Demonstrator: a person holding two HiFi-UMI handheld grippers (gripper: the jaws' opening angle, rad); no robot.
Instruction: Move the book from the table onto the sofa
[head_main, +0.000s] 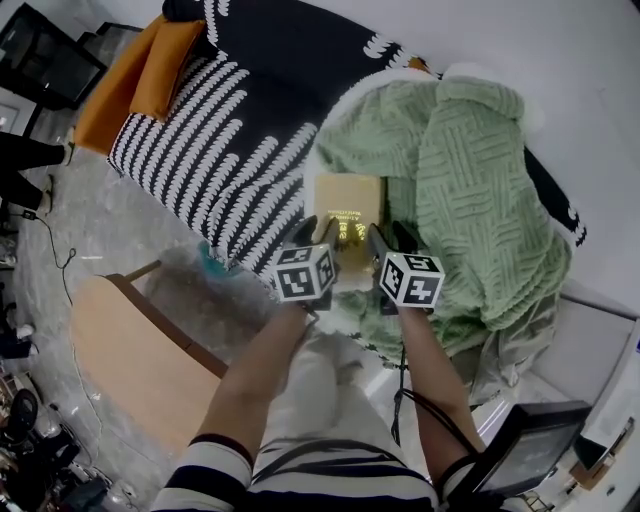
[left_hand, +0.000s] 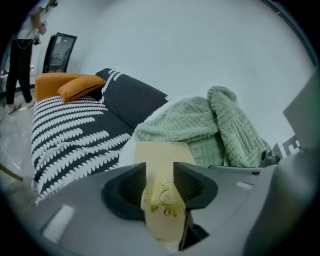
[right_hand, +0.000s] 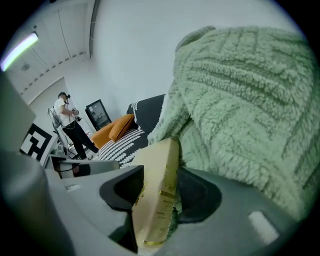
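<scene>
Book (head_main: 347, 203) at the sofa (head_main: 225, 150).
My left gripper (head_main: 311, 234) and right gripper (head_main: 386, 240) hold its near edge, beside the sofa's blanket (head_main: 470, 190).

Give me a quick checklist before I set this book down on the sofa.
1. Grip of left hand-held gripper on the tan hardcover book with gold print: ok, jaws closed on it.
2. Grip of right hand-held gripper on the book's edge: ok.
3. Book over the sofa with a black-and-white patterned cover: ok.
4. Landing spot free of the fluffy green blanket: cannot tell, it lies close alongside.
5. Book already resting on the seat: cannot tell.
</scene>
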